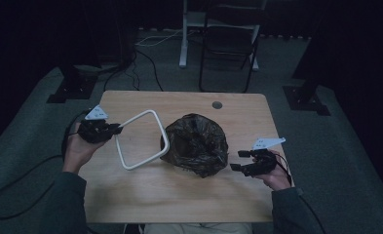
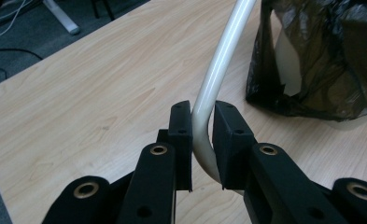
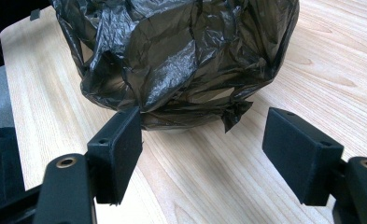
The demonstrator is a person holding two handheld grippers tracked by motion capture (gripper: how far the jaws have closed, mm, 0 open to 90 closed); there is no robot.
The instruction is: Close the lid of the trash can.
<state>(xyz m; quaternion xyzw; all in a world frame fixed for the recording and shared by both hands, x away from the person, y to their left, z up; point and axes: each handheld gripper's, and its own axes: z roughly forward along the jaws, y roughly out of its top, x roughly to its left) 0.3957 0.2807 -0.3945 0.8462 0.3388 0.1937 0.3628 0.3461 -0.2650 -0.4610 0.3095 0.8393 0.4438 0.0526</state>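
Left gripper is clamped on a corner bend of the white rectangular frame; in the left gripper view the pads are seen pressed on both sides of the tube at the curve. The frame is seen tilted in the high view: the gripped corner is raised at the left, the far side is down on the table just beside, possibly touching, the black plastic bag. The bag is sat mid-table, crumpled, draped over something pale that can be glimpsed through a gap in the left gripper view; what it covers cannot be told. Right gripper is held with its jaws wide apart, nothing between them, just off the bag's right edge. In the right gripper view the bag's lower hem is seen close in front of the jaws, the left pad near it but no contact can be confirmed. Judged status: frame pickup is done, grip looks secure on the bend. Bag is not yet grasped. Frame is not yet on or around the bag. Likely remaining: bag rim to be caught by the right gripper, opened or steadied, then the frame to be brought over and seated on it. Roughly early-to-mid stage, with the main fitting step still outstanding. Slippery film and a thin hem are to be expected, so a careful pinch is called for.
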